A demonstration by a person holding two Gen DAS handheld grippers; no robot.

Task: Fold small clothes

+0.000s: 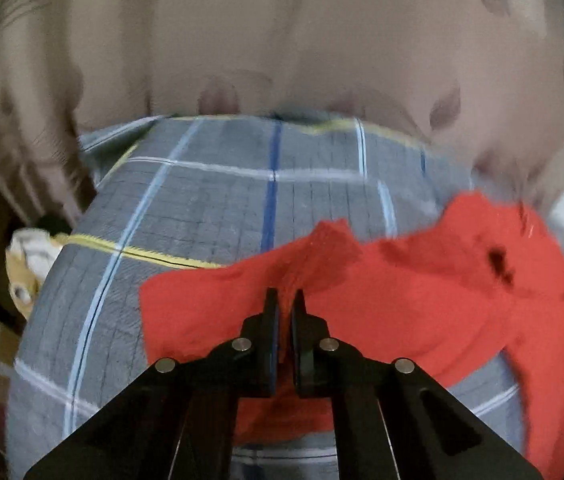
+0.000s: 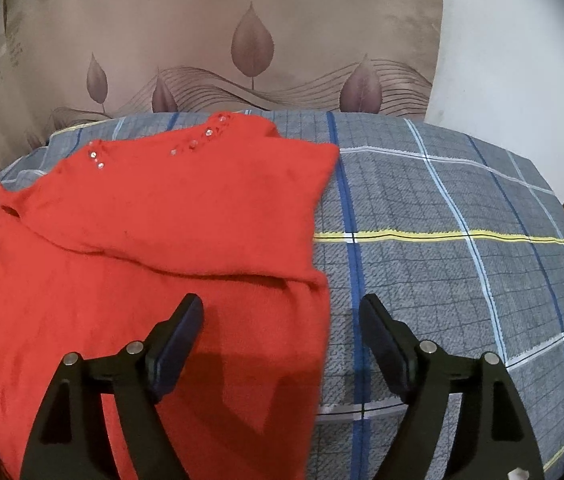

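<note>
pinching the red sweater [image 1: 402, 300], left hand-held gripper [image 1: 285, 300] lifts; right hand-held gripper [image 2: 282, 316] spread.

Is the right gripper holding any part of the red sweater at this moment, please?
No, the right gripper is wide open above the red sweater, its fingers gripping nothing.

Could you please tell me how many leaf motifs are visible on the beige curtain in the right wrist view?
4 clear leaf motifs on the beige curtain: upper centre, left, lower centre-left, right. Fainter ones at the far-left edge may be hidden.
</note>
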